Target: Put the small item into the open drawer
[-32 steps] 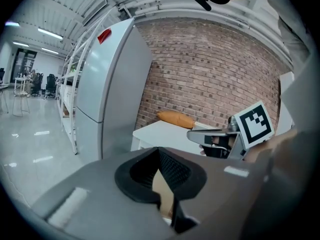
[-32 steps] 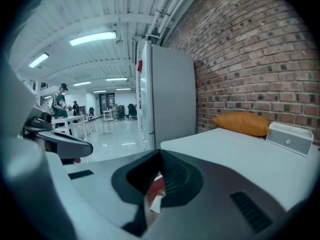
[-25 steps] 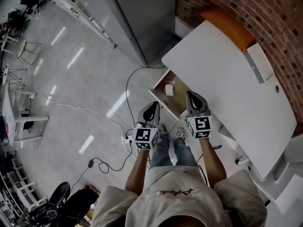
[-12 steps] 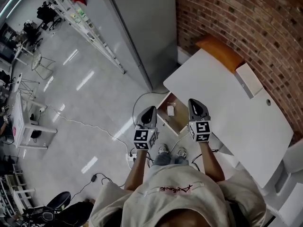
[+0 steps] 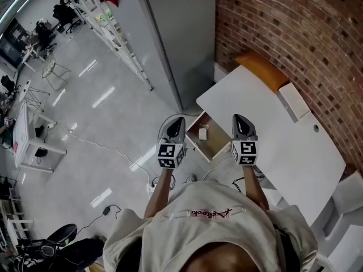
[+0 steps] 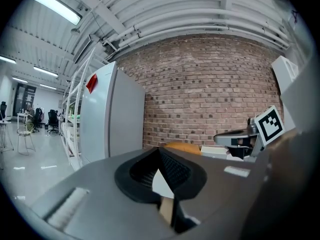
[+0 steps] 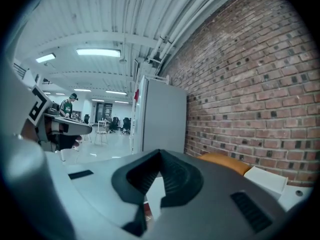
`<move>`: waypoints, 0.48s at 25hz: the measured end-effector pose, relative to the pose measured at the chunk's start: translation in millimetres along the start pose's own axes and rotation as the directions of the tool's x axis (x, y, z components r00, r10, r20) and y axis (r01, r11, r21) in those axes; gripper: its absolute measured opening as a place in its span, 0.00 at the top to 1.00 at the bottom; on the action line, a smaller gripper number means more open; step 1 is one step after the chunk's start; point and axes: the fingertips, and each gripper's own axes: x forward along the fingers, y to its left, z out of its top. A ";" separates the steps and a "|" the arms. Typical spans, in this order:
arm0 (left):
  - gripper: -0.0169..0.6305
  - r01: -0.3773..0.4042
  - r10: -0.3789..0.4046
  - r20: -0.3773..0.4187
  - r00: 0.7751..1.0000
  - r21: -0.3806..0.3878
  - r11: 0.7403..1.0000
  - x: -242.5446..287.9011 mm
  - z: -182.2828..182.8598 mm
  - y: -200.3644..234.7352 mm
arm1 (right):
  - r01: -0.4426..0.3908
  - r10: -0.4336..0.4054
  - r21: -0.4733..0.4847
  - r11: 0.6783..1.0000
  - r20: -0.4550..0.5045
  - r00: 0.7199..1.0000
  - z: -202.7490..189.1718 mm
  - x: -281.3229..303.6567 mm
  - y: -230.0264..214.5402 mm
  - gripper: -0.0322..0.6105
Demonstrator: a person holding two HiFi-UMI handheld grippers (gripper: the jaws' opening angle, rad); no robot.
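The open wooden drawer sticks out from the near left side of the white table. A small white item lies inside it. My left gripper hovers over the floor just left of the drawer, shut and empty. My right gripper is held over the table edge just right of the drawer, also shut and empty. In the left gripper view the jaws meet with nothing between them, and the right gripper's marker cube shows at the right. The right gripper view shows shut jaws too.
A brick wall runs behind the table. An orange seat and a white box are at the table's far end. A tall grey cabinet stands left of the table. Cables trail across the floor.
The head view has lifted and pulled back, so the table and drawer look smaller. Both grippers have drawn away from the drawer and moved slightly apart, still shut. The white item stays in the drawer.
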 end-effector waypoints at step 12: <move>0.96 -0.052 0.052 0.038 0.998 -0.008 0.999 -13.4 6.2 29.5 | 0.002 -0.003 -0.032 0.999 -0.029 1.000 -6.4 -4.9 16.3 0.93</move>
